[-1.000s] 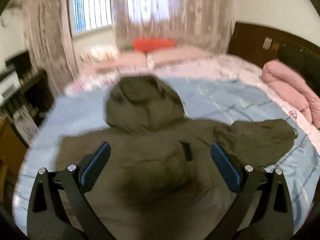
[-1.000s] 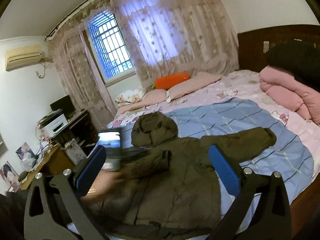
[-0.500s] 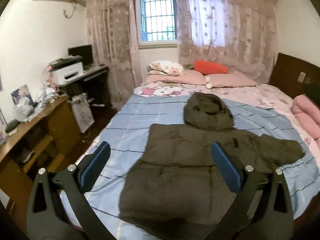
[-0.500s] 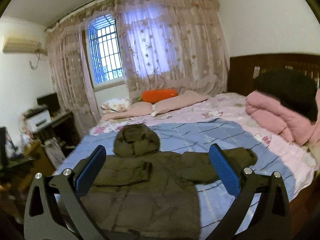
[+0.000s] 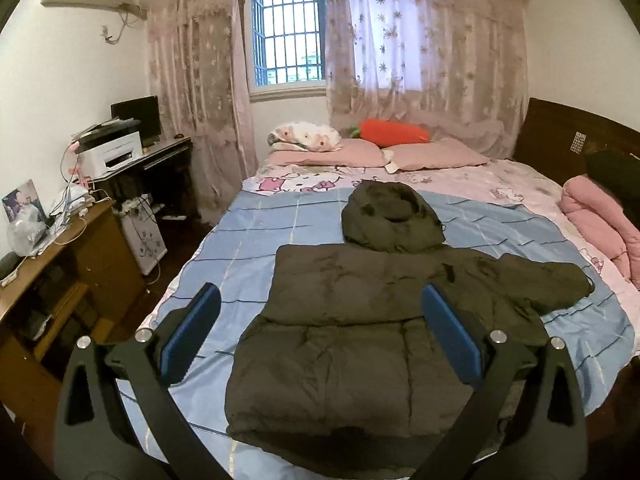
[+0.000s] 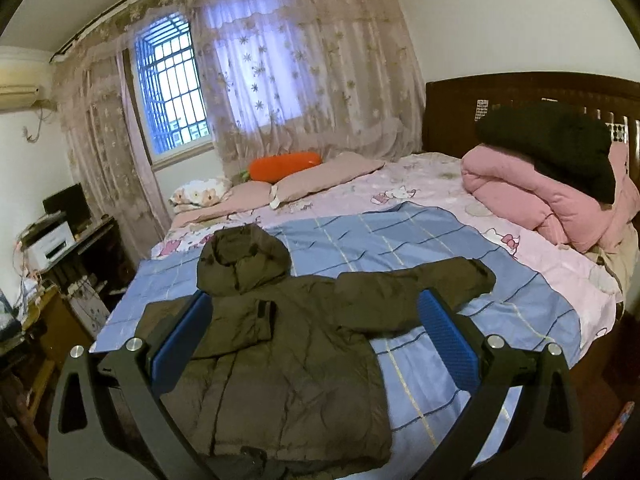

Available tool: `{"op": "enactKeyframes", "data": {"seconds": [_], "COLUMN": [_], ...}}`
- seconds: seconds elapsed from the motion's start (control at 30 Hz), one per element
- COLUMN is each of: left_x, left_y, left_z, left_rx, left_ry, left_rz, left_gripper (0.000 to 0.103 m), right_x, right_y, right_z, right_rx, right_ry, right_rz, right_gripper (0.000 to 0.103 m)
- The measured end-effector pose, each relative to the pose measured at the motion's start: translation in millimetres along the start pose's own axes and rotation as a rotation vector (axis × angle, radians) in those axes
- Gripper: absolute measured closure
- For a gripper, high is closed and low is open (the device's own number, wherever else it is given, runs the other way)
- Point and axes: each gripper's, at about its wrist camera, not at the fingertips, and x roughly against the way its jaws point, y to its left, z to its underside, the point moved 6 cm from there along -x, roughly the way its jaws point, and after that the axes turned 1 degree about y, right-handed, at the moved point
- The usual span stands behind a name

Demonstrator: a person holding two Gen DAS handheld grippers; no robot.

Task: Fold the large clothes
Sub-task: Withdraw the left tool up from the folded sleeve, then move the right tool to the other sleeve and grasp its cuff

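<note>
A home bedroom: bed [image 5: 256, 240] with pillows [image 5: 436, 154], curtained window [image 5: 289, 24], cluttered desk [image 5: 60, 248].

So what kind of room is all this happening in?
A home bedroom, almost certainly. A large bed with pink pillows fills most of it, with a dark wooden headboard behind. An olive hooded jacket lies spread on the bed, and a desk with a printer stands beside it.

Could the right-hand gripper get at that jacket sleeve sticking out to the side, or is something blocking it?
Probably yes. The right gripper is open and holds nothing, and the outstretched sleeve lies flat on the blue sheet with nothing on top of it or in between. It would only need to come down closer.
</note>
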Motion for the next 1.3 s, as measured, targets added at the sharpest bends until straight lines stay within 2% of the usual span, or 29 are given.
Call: {"op": "enactKeyframes", "data": {"seconds": [0.2,0.4,0.53,0.83,0.93,1.07,1.3], "left_x": [-6,-6,-8,-8,-12,-19,-22], "left_y": [2,-1,-3,-8,-8,-10,-19], "left_z": [2,2,2,2,3,5,7], "left_rx": [0.019,0.025,0.025,0.037,0.042,0.051,0.028], "left_ry": [0.015,0.026,0.035,0.045,0.061,0.084,0.090], "left_rz": [-0.004,0.002,0.012,0.042,0.051,0.052,0.064], "left_gripper": [0.002,0.002,0.002,0.002,0.002,0.002,0.002], "right_x": [-3,-10,-19,-59,-74,-95,-167], "right_y": [-7,-25,-42,-108,-126,-142,-203], "right_z": [2,3,7,22,20,9,18], "right_rx": [-0.028,-0.049,-0.100,-0.412,-0.489,-0.492,-0.699], "right_ry": [0.020,0.027,0.062,0.215,0.240,0.271,0.383], "right_rz": [-0.001,0.057,0.066,0.039,0.018,-0.019,-0.168], "right_gripper": [0.001,0.001,0.001,0.001,0.001,0.001,0.001]}}
